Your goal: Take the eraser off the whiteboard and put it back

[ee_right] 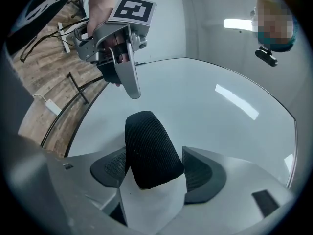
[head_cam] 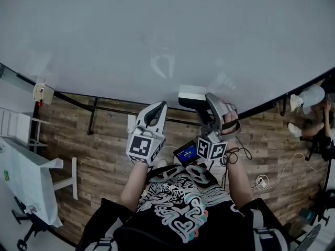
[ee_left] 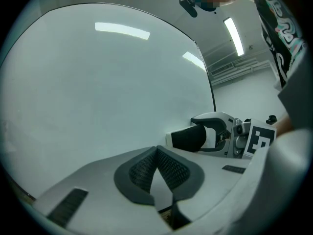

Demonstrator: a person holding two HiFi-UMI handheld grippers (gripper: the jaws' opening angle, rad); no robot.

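The eraser [ee_right: 149, 148], black felt on a white base, sits against the whiteboard [ee_right: 220, 111] between the jaws of my right gripper [ee_right: 156, 168]. Its left side lies against the left pad [ee_right: 110, 166]; a thin gap shows at the right pad [ee_right: 205, 173], so the jaws stand open around it. In the head view the eraser [head_cam: 191, 100] is at the board's [head_cam: 157, 35] lower edge, with the right gripper [head_cam: 207, 102] on it. My left gripper [ee_left: 156, 150] is shut and empty, close to the board [ee_left: 98, 92] just left of the eraser [ee_left: 188, 137]. The head view shows the left gripper [head_cam: 158, 106] beside the right one.
The board's black stand bar [head_cam: 91, 114] crosses over a wooden floor [head_cam: 94, 140]. White furniture [head_cam: 26, 161] stands at the left. A person [head_cam: 314, 114] sits at the far right. Cables and a plug [head_cam: 260, 182] lie on the floor; a blue-screened device [head_cam: 186, 152] hangs near my chest.
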